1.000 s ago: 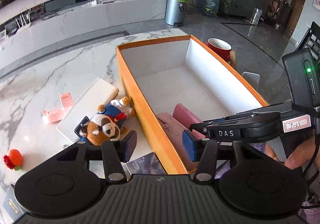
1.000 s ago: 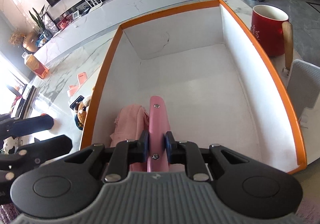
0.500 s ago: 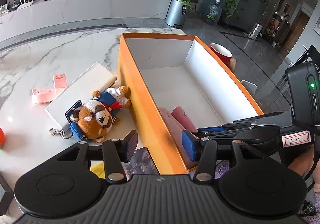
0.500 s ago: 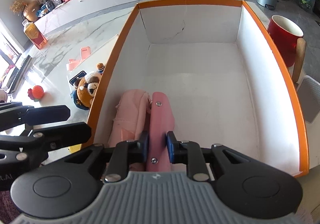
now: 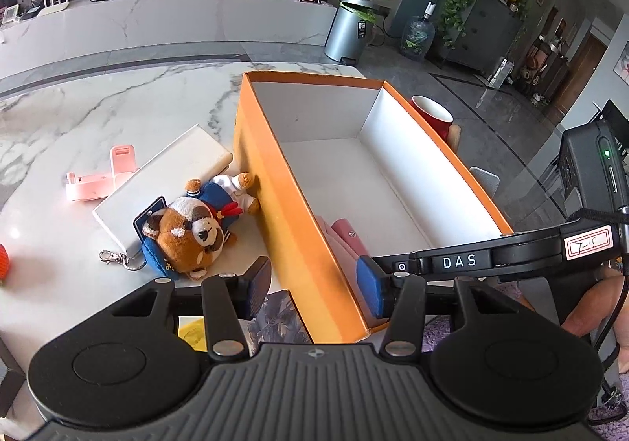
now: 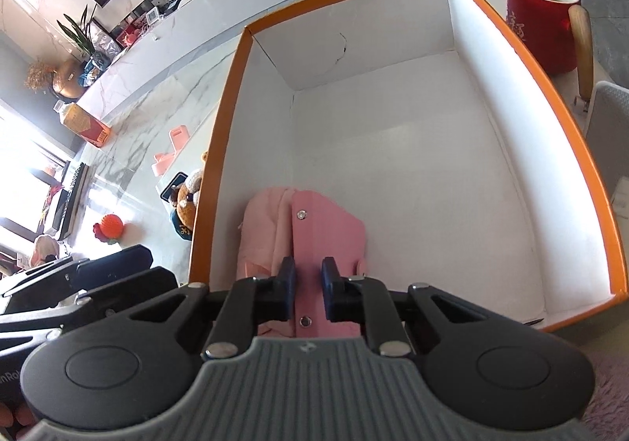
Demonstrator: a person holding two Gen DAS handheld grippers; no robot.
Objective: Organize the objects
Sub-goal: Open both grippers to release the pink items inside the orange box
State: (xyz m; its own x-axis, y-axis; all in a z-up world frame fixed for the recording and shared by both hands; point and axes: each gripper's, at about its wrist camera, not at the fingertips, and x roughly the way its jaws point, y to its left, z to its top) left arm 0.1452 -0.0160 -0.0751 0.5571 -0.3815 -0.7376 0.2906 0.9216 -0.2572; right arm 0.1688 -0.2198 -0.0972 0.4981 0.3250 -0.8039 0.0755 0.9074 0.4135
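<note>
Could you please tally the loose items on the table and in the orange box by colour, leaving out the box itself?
Pink: 3 (wallet and cloth in the orange box; phone stand)
White: 1 (flat box)
Brown and blue: 1 (plush keychain)
Red: 1 (mug)
Orange: 1 (knitted fruit)
Total: 7
</note>
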